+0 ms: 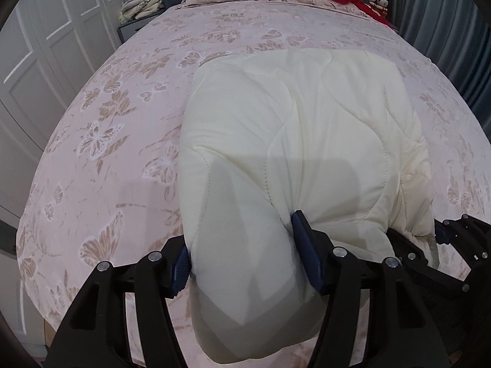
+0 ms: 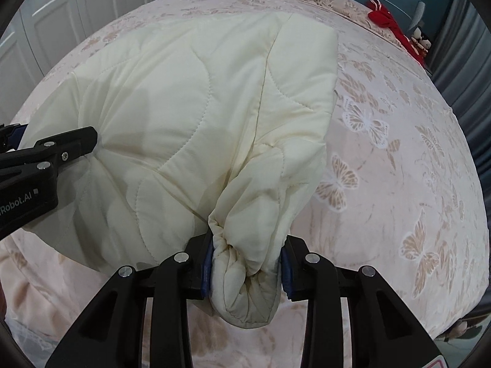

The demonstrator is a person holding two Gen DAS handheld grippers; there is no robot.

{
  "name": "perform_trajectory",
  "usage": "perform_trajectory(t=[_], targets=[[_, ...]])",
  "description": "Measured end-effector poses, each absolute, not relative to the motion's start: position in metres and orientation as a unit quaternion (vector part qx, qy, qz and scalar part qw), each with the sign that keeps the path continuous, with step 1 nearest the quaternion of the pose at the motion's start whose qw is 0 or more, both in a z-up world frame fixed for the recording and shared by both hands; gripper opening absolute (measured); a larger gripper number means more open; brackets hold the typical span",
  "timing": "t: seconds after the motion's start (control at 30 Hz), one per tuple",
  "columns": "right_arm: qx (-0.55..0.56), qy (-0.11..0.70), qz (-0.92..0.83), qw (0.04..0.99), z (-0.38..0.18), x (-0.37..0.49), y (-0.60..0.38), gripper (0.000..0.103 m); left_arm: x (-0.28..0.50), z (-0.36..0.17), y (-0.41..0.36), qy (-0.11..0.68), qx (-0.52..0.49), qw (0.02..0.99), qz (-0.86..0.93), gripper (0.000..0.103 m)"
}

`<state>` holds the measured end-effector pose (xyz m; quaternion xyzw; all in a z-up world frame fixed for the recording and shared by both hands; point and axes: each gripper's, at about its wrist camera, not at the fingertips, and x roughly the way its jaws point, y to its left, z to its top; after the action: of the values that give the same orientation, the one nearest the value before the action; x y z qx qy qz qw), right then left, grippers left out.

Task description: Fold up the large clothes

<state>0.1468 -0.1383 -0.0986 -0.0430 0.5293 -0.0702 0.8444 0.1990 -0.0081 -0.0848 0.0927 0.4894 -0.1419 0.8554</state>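
1. Both grippers are clamped on the near edge of the cream quilted padded garment (image 1: pixel 294 128), which lies across the pink butterfly-patterned bedspread (image 1: pixel 101 141); the far part rests on the bed while the near edge hangs bunched over the bed's foot.
2. The left gripper (image 1: pixel 242 257) pinches a thick, rounded roll of the fabric between its blue pads (image 1: pixel 181 268); the jaws stand wide because the wad is bulky, yet they are closed on it.
3. The right gripper (image 2: pixel 247 266) holds a gathered, cuff-like bundle of the same garment (image 2: pixel 196 101); it too is shut on cloth, with the bundle's end drooping below the jaws.
4. The step in hand looks like carrying this near edge forward onto the far part — a lengthwise fold; I judge the folding to be partly done, since the piece already lies doubled.
5. To do it well, lift both ends to the same height before moving; the padding is heavy and springy, so an uneven lift would likely skew the fold.
6. Keep the two grips apart enough to hold the edge taut; slack between them would probably sag and crease.
7. Lay the edge square onto the far hem — release only once the fabric rests flat, as thick wads may slip from the pads.
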Motion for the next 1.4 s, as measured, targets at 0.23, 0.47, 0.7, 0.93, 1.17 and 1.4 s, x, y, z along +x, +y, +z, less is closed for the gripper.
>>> perform_trajectory(t=[0.23, 0.47, 0.7, 0.93, 1.17, 1.4], targets=[[-0.013, 0.533, -0.069, 0.843, -0.105, 0.143, -0.145, 0.038, 0.193, -0.091, -0.008, 0.490, 0.097, 0.856, -0.134, 0.063], [-0.004, 0.535, -0.073, 0.842, -0.108, 0.142, -0.146, 0.040, 0.186, -0.093, -0.011, 0.487, 0.110, 0.858, -0.120, 0.064], [0.040, 0.537, -0.073, 0.840, -0.104, 0.136, -0.159, 0.056, 0.178, -0.090, -0.009, 0.480, 0.129, 0.862, -0.098, 0.072], [0.037, 0.522, -0.074, 0.849, -0.073, 0.108, -0.168, 0.061, 0.158, -0.066, -0.001, 0.463, 0.140, 0.871, -0.080, 0.075], [0.002, 0.495, -0.083, 0.865, -0.029, 0.077, -0.164, 0.012, 0.147, -0.052, 0.010, 0.468, 0.139, 0.870, -0.064, 0.075], [-0.012, 0.506, -0.051, 0.861, -0.032, 0.089, -0.142, 0.012, 0.140, -0.058, 0.008, 0.485, 0.135, 0.862, -0.060, 0.075]])
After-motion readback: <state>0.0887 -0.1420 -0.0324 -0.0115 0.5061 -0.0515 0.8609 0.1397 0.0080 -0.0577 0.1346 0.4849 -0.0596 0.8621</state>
